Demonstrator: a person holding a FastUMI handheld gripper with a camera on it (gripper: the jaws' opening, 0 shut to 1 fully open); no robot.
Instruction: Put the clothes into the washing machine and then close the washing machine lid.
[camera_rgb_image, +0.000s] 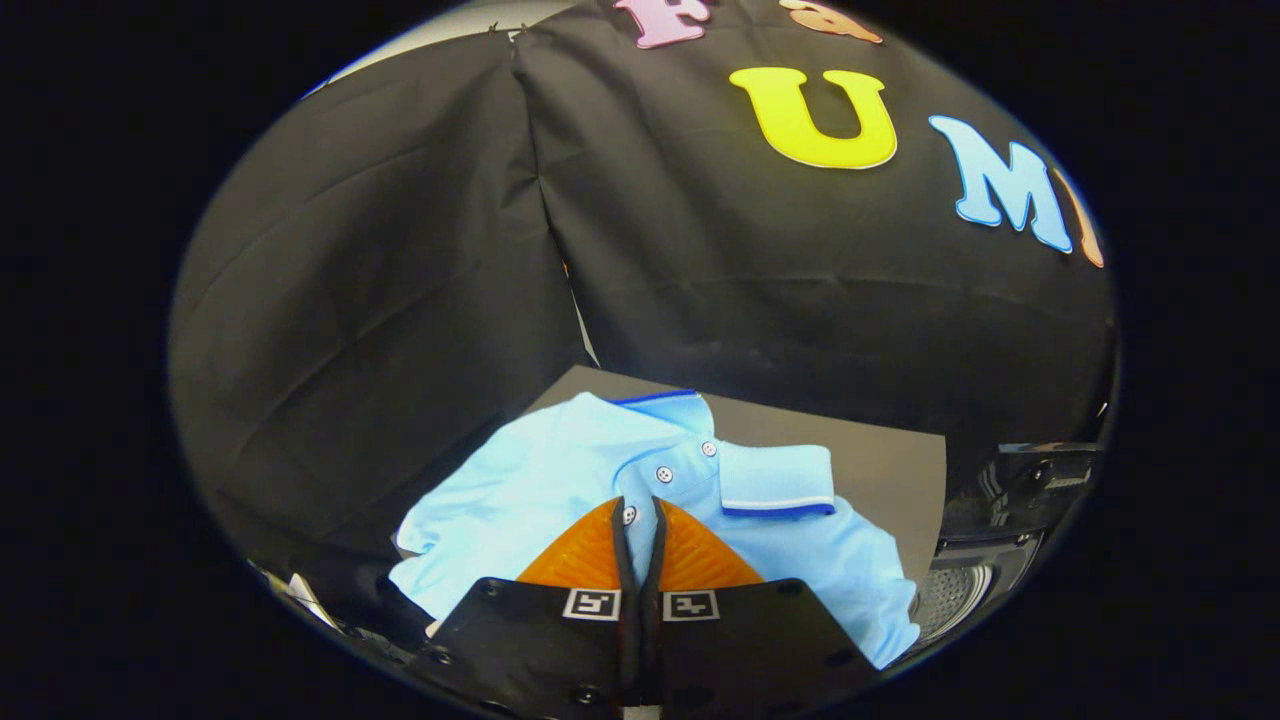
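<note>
- One light blue polo shirt is lying on a dark tabletop in the lower middle of the frame.
- Its collar is showing a dark blue and white stripe, and small white buttons are running down the front.
- The gripper is sitting low in the frame, and its jaws are almost closed, with just a thin gap between them.
- The tips are resting right at the shirt's button strip; I cannot tell if they are pinching any cloth.
- The washing machine is sitting at the lower right of the frame, just beside the shirt, and its shiny drum with little holes is peeking out.
- A black cloth wall is hanging behind the tabletop.
</note>
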